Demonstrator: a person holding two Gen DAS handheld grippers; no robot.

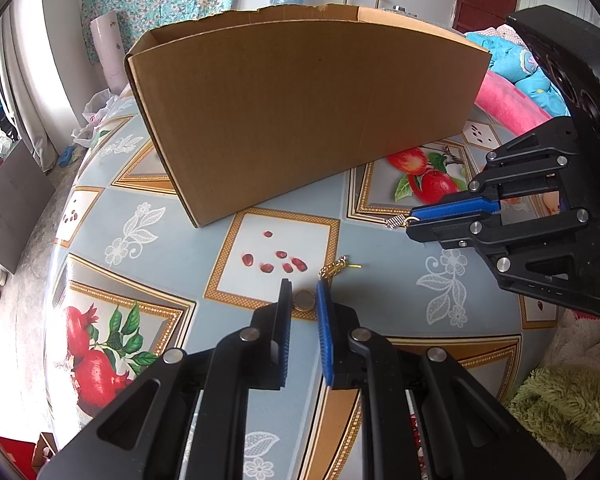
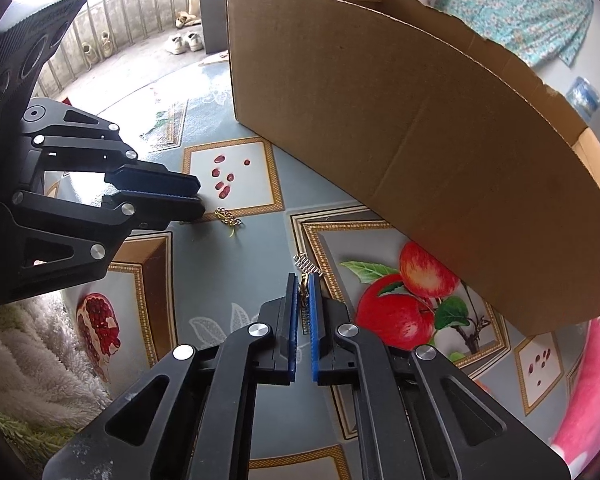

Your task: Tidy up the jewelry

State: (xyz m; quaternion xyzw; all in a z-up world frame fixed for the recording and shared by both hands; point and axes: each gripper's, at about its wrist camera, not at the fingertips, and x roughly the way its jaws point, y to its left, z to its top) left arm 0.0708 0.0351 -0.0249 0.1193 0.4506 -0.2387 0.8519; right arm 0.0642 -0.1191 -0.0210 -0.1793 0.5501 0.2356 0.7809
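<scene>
My left gripper (image 1: 303,286) sits low over the table with a gold ring (image 1: 303,301) between its blue pads; the jaws stand close around it. A gold chain piece (image 1: 336,267) lies just beyond the right pad; it also shows in the right wrist view (image 2: 228,216). My right gripper (image 2: 305,280) is shut on a silver-and-gold earring (image 2: 308,267) and holds it above the table; the earring pokes from its tip in the left wrist view (image 1: 396,221). A large open cardboard box (image 1: 300,100) stands behind both grippers.
The table (image 1: 380,248) has a blue-grey fruit-print cover. Pink and blue bedding (image 1: 512,100) lies at the right, fluffy white and green fabric (image 2: 28,360) at the near edge. The box wall (image 2: 420,140) is close to the right gripper.
</scene>
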